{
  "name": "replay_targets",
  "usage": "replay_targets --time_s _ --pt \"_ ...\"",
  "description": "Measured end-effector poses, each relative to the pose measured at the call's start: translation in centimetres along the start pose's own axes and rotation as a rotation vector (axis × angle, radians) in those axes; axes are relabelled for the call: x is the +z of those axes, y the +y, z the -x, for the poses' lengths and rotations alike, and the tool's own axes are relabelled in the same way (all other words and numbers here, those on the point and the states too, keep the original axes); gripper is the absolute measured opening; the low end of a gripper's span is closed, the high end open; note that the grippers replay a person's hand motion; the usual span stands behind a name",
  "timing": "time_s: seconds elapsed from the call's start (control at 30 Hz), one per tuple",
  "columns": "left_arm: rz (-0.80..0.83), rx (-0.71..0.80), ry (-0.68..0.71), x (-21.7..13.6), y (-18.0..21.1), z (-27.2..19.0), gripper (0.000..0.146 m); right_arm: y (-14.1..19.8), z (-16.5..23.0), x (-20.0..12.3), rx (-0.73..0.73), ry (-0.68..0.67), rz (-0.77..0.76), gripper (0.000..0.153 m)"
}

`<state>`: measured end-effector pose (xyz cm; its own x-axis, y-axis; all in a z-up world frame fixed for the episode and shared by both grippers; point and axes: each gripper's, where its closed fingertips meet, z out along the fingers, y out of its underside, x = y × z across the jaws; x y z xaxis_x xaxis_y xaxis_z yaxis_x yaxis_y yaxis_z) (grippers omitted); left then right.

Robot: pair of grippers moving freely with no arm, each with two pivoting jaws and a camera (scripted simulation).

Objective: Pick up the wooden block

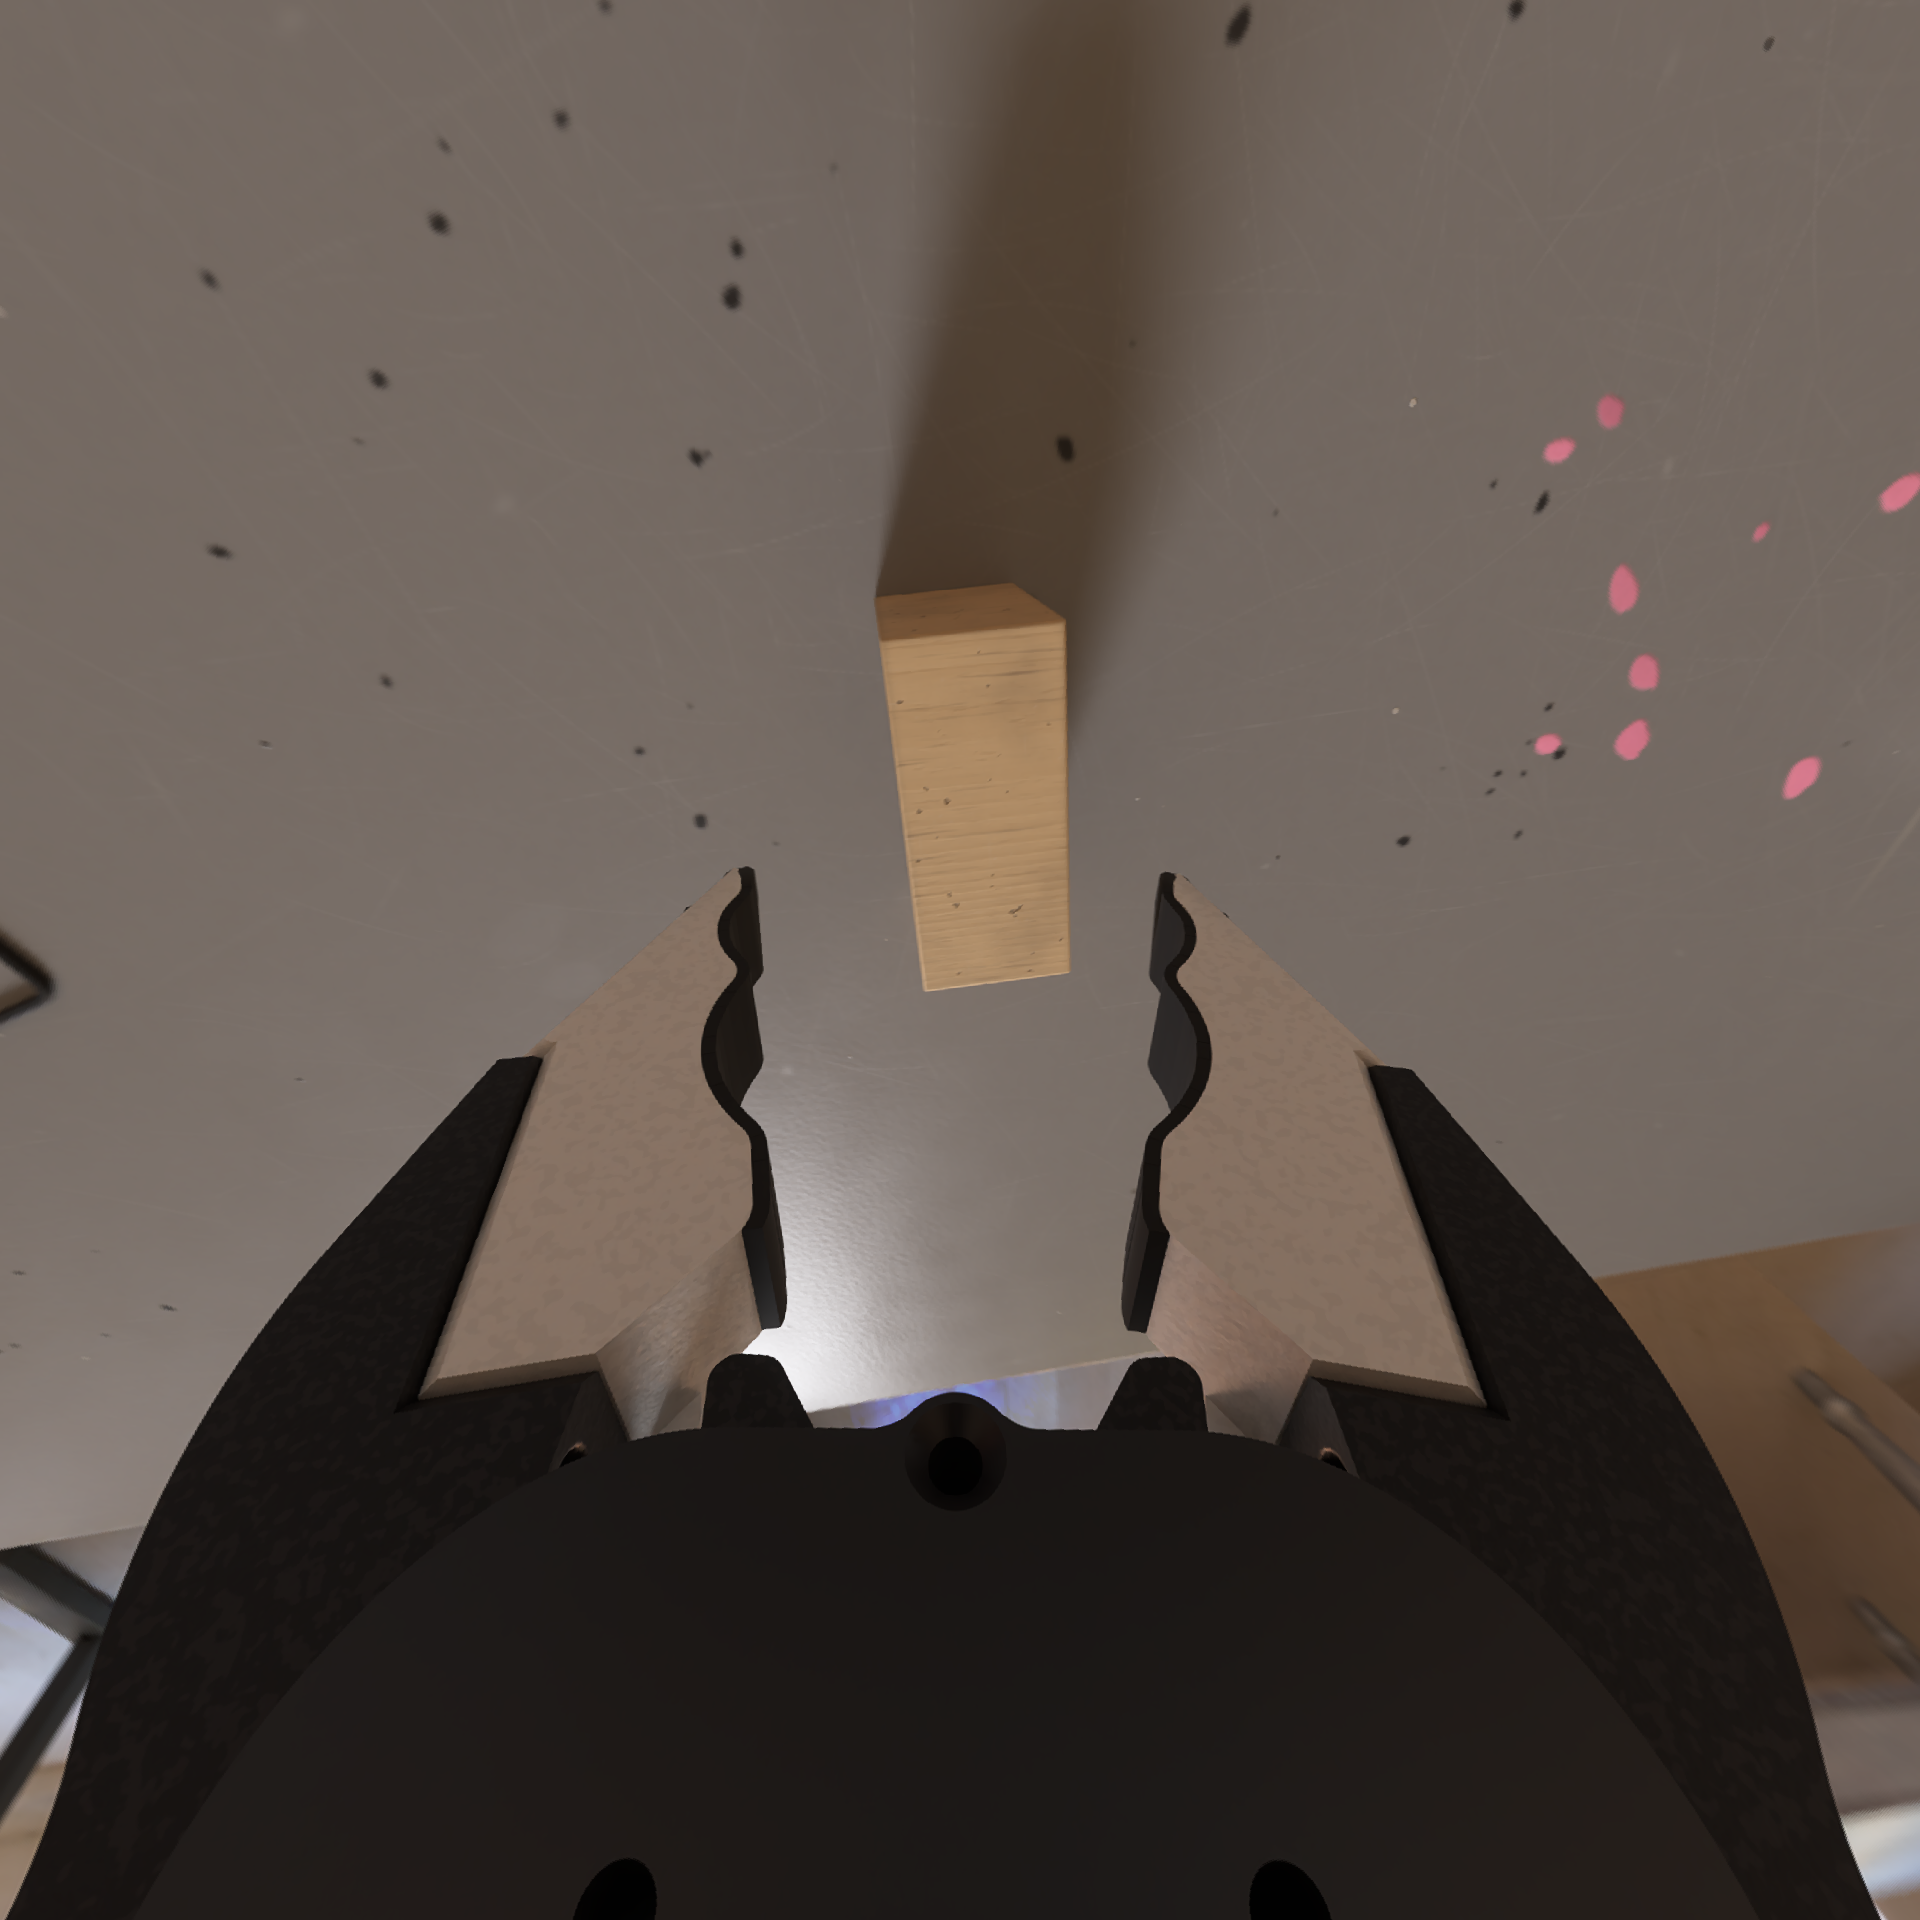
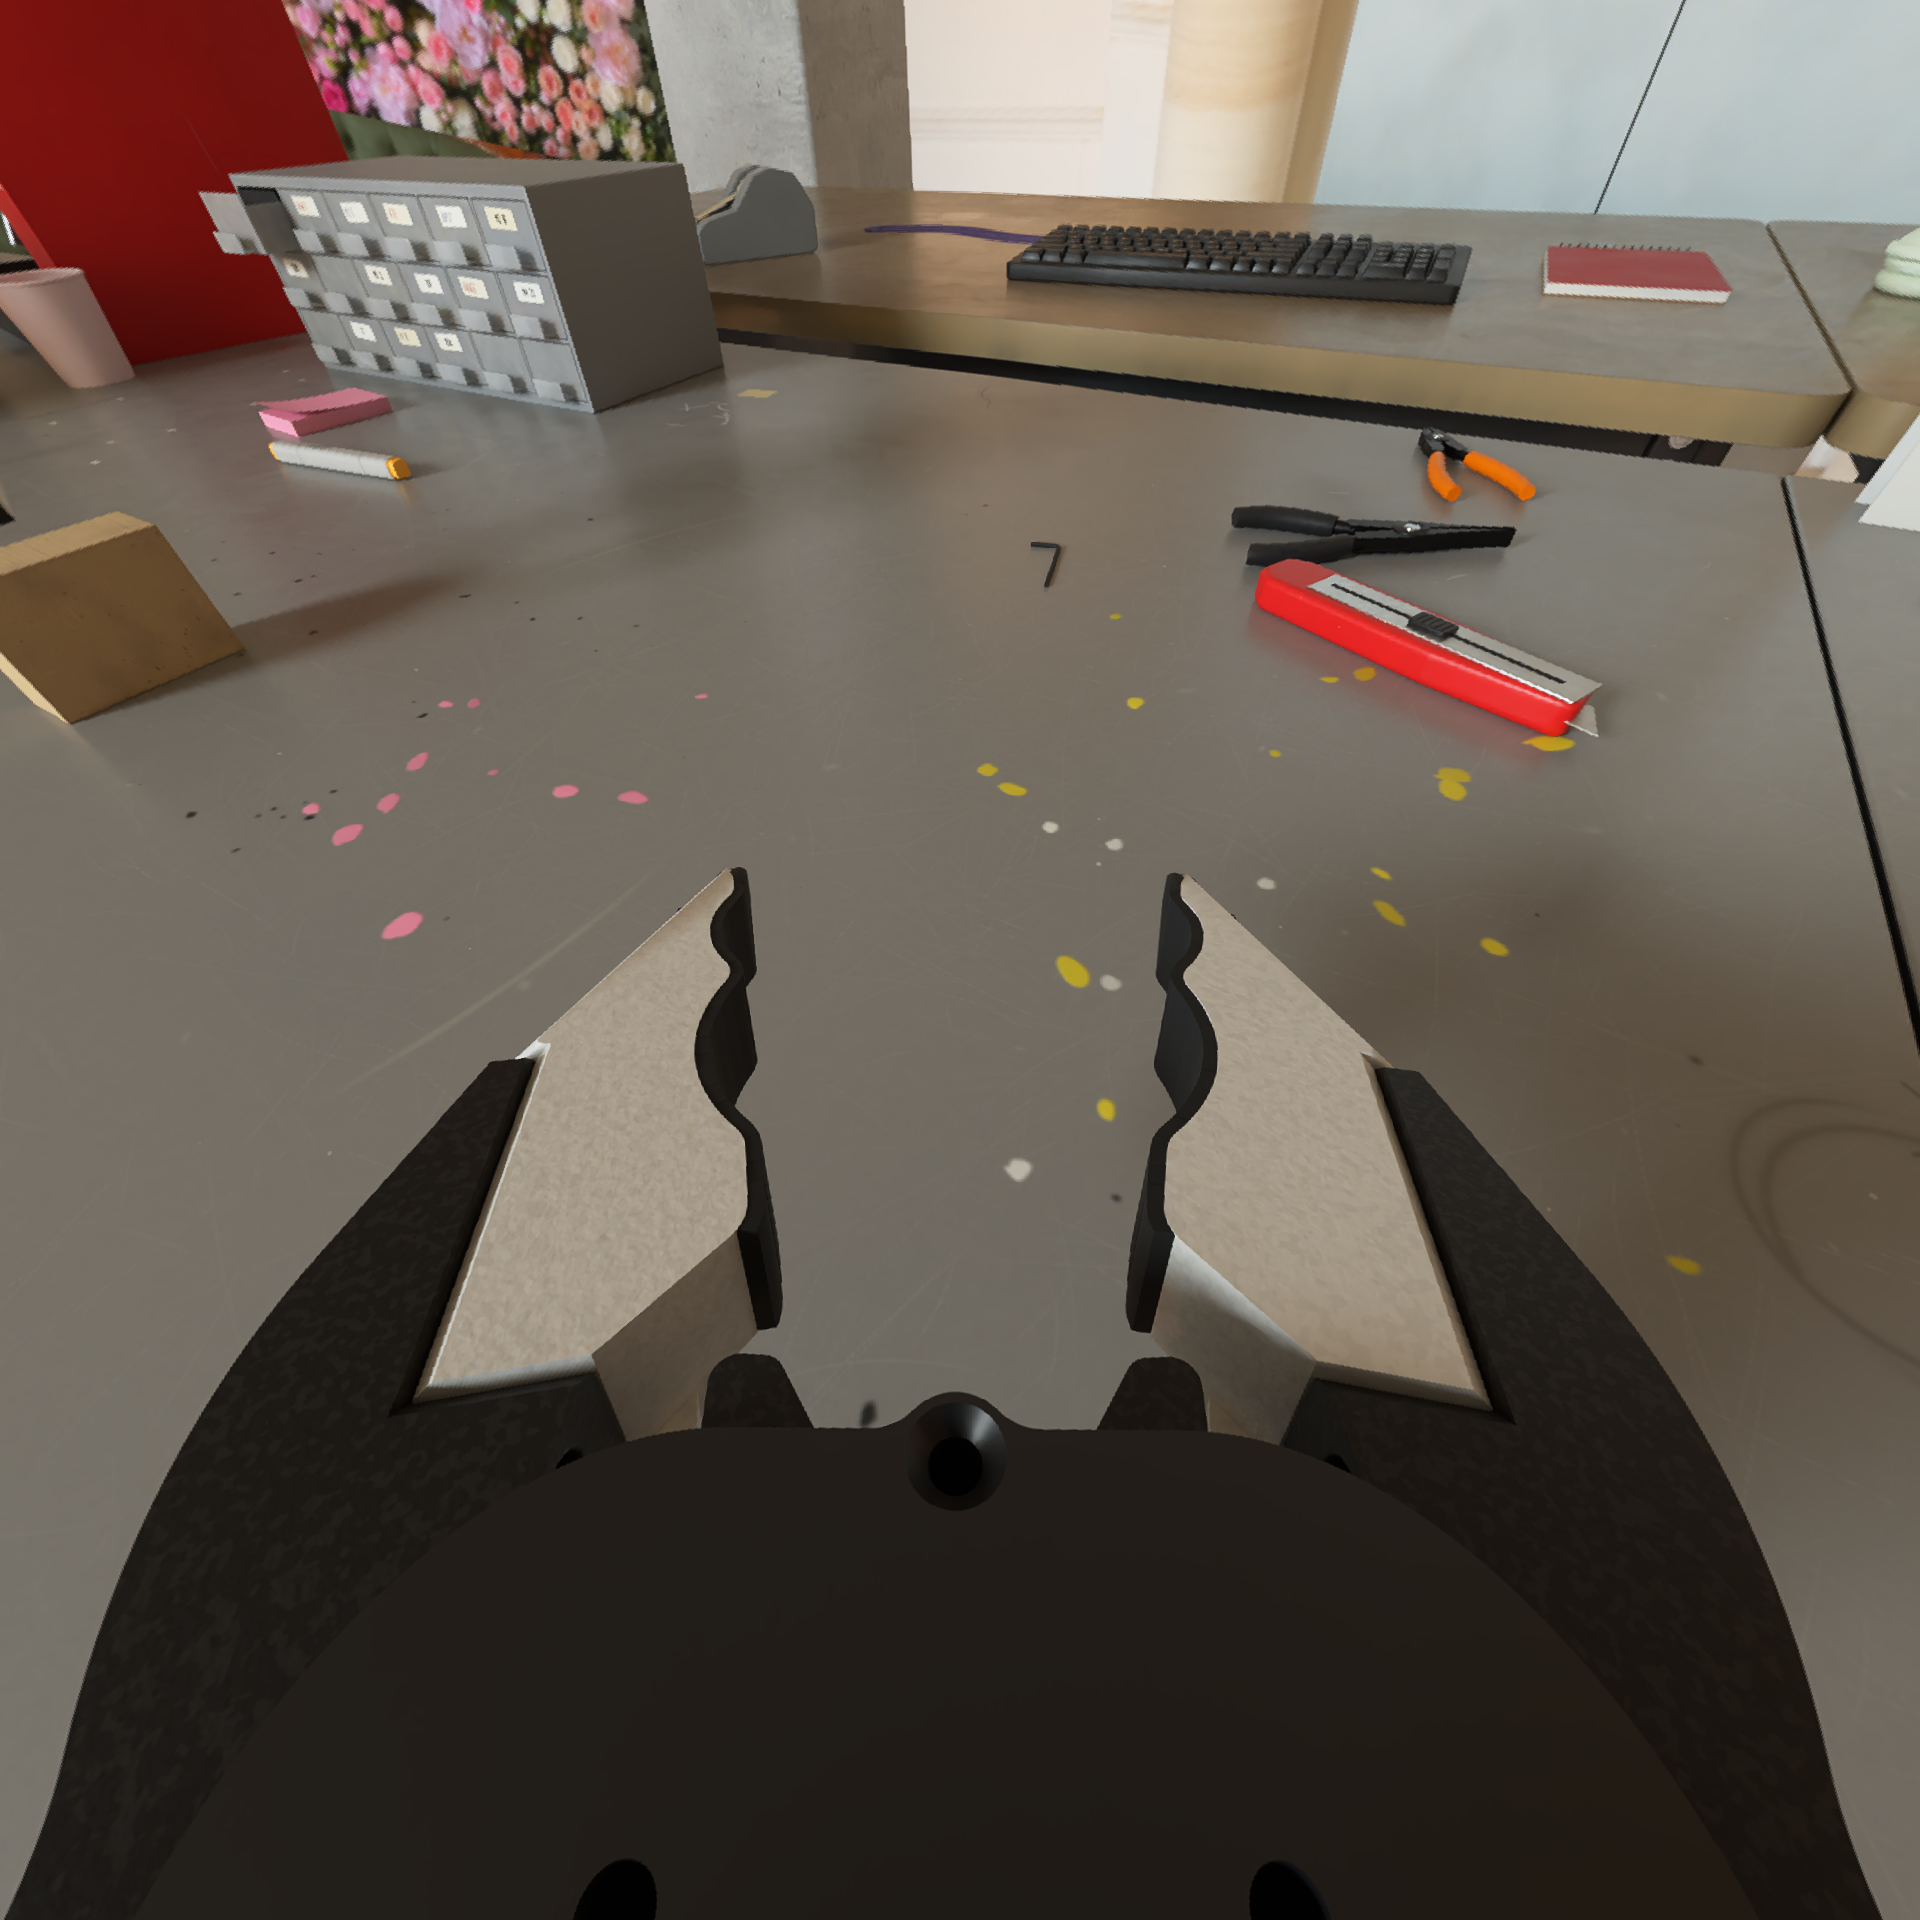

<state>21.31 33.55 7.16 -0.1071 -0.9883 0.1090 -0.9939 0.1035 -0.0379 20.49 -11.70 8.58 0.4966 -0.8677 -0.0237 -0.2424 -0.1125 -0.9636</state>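
Left tongs (image 1: 956, 878): spread wide, nothing between them. Fingers (image 1: 644, 1122) pale, grainy-faced, with black scalloped inner pads; black pebbled body behind.

Wooden block (image 1: 982, 790): pale, fine straight grain, a few dark flecks. Long rectangular bar, lying on the grey counter (image 1: 416, 623), its long axis pointing away from the left tongs. Near end sits just ahead of the fingertips, slightly right of centre in the gap; not touching either finger. It casts a broad shadow away from the camera.

Counter surface: matte grey, faint scratches, black specks, and pink paint spots (image 1: 1631, 665) to the right.

Right tongs (image 2: 956, 878): also apart and empty, over bare counter marked with yellow, white and pink spots.

Right wrist view, farther off:
- Red box cutter (image 2: 1423, 644), metal slider strip, blade tip showing.
- Black-handled pliers (image 2: 1371, 535); smaller orange-handled cutters (image 2: 1475, 468).
- Small black hex key (image 2: 1047, 561).
- Grey drawer cabinet (image 2: 468, 275), small paper labels on the drawer fronts, one top-left drawer pulled out.
- Pink sticky-note pad (image 2: 322, 410); white marker (image 2: 338, 459) with orange end.
- Tan wedge-shaped block (image 2: 104, 613) at left edge, possibly wood or board.
- Black keyboard (image 2: 1236, 260) and red spiral notebook (image 2: 1636, 272) on a rear desk.
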Motion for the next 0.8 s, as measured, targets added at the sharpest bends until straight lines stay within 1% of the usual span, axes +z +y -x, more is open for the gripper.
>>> replay_targets --time_s 0.13,0.27,0.3,0.37,0.43,0.57,0.67,0.73,0.8 --pt "0.103 -0.064 0.045 1.0 -0.1 -0.5 0.069 0.1 -0.1 0.0 0.008 -0.008 0.005 0.079" --pt "0.189 -0.092 0.069 1.9 0.4 -0.9 0.062 0.3 -0.1 0.0 0.014 -0.015 0.013 0.079" --pt "0.203 -0.093 0.07 2.1 0.5 -0.9 0.056 0.4 -0.1 0.1 0.016 -0.017 0.015 0.079" --pt "0.212 -0.092 0.067 2.4 0.6 -0.8 0.041 0.5 -0.1 0.1 0.021 -0.022 0.021 0.078" --pt "0.21 -0.076 0.038 2.4 0.6 -0.3 0.036 0.6 -0.2 0.1 0.022 -0.024 0.024 0.078" --pt "0.151 -0.05 0.019 2.2 0.4 0.3 0.036 0.6 -0.2 0.2 0.018 -0.024 0.029 0.077" --pt "0.07 -0.006 0.008 0.8 -0.2 0.4 0.036 0.6 -0.1 0.1 0.01 -0.022 0.029 0.077" --pt "-0.028 0.031 0.01 -1.0 -1.1 0.2 0.036 0.4 0.0 0.1 -0.002 -0.02 0.024 0.076" --pt "-0.173 0.066 0.027 -3.3 -2.2 -0.6 0.036 0.2 0.0 -0.1 -0.018 -0.019 0.013 0.076"
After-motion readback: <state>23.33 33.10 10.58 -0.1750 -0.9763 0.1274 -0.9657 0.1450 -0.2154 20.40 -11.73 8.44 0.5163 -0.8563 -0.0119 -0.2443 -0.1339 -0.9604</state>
